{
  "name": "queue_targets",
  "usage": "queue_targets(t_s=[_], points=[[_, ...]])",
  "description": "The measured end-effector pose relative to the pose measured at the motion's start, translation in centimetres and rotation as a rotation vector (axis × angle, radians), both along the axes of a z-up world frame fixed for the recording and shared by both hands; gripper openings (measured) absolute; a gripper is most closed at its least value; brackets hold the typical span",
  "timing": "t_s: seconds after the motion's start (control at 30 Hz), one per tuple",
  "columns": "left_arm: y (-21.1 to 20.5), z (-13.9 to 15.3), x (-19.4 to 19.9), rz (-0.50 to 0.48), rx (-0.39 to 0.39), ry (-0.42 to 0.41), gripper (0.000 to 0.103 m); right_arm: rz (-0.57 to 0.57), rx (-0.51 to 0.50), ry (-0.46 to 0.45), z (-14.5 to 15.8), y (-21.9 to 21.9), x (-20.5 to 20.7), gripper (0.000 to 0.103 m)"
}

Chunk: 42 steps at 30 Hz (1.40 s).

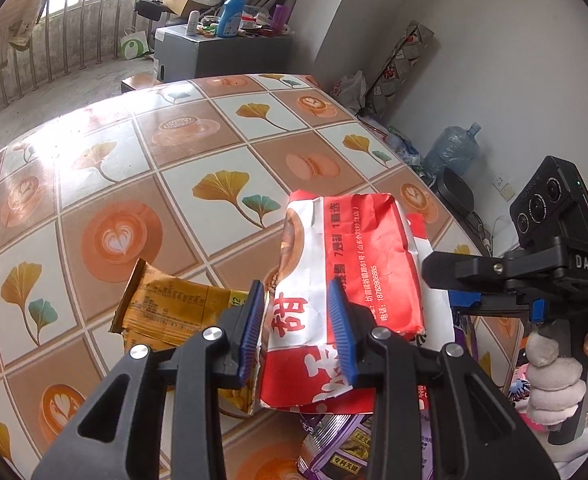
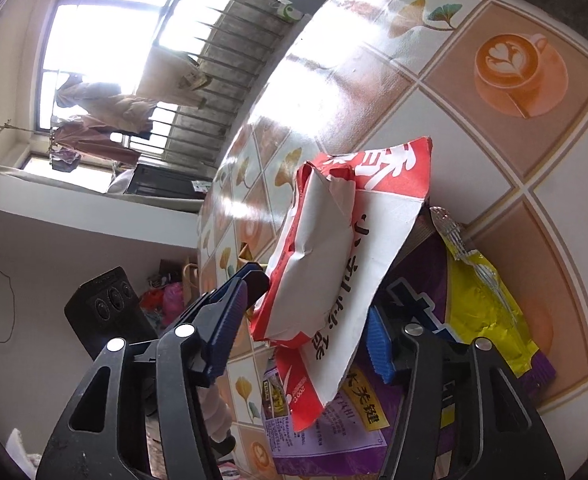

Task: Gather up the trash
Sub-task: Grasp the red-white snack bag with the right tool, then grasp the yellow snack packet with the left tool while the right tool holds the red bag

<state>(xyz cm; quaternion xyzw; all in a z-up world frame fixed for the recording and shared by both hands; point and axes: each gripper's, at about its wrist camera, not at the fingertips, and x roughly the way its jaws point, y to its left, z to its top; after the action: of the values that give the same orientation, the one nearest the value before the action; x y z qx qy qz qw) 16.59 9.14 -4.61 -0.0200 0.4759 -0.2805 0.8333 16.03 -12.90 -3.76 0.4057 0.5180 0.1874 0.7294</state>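
Observation:
A crumpled red and white paper bag (image 1: 358, 248) (image 2: 322, 248) is tilted up off the tile-patterned tablecloth (image 1: 133, 168). My left gripper (image 1: 298, 330) is shut on its near end, the blue pads pressing in from both sides. From the right, my right gripper (image 1: 442, 284) (image 2: 316, 300) is shut on the bag's other end, held by a white-gloved hand (image 1: 554, 376). An orange wrapper (image 1: 165, 308) lies flat to the left of the bag. A purple wrapper (image 1: 334, 448) (image 2: 334, 432) and a yellow foil wrapper (image 2: 490, 312) lie under and beside it.
The table edge curves round on the right, with a blue water jug (image 1: 454, 148) and bagged clutter on the floor beyond. A grey cabinet (image 1: 213, 56) loaded with bottles stands past the far edge, by a railing (image 1: 73, 32). The tablecloth (image 2: 414, 80) is bare beyond the bag.

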Motion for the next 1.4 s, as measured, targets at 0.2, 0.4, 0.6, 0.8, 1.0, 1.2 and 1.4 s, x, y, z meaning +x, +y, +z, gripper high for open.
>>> queue_targets(t_s=[0.2,0.4,0.6,0.8,1.0,1.2,1.4], points=[[0.0,1.0,-0.2,-0.02,0.006,-0.021,0.031,-0.011,0.055,-0.04,0.1,-0.4,-0.4,0.027],[-0.1,4.4,-1.3,-0.065,-0.059,-0.069,0.031,0.016,0.218,-0.156,2.5,-2.0,-1.2,0.009],[-1.9,6.5,-3.2,-0.157,-0.094,-0.096,0.031,0.041,0.289,-0.191,3.4,-4.1,-2.9,0.009],[-5.5,4.0,-4.4,-0.223,-0.033,-0.067,0.031,0.003,0.245,-0.114,0.8,-4.9,-3.9,0.018],[-6.9,2.1,-4.8,-0.245,-0.051,-0.054,0.031,-0.014,0.094,-0.101,0.6,-4.6,-3.6,0.05],[-6.9,2.0,-5.2,-0.253,-0.061,-0.08,0.031,-0.008,-0.022,-0.061,-0.4,-2.8,-2.3,0.04],[-6.0,2.5,-6.2,-0.27,-0.055,-0.095,0.032,-0.035,0.071,-0.035,-2.0,-3.6,-1.8,0.03]])
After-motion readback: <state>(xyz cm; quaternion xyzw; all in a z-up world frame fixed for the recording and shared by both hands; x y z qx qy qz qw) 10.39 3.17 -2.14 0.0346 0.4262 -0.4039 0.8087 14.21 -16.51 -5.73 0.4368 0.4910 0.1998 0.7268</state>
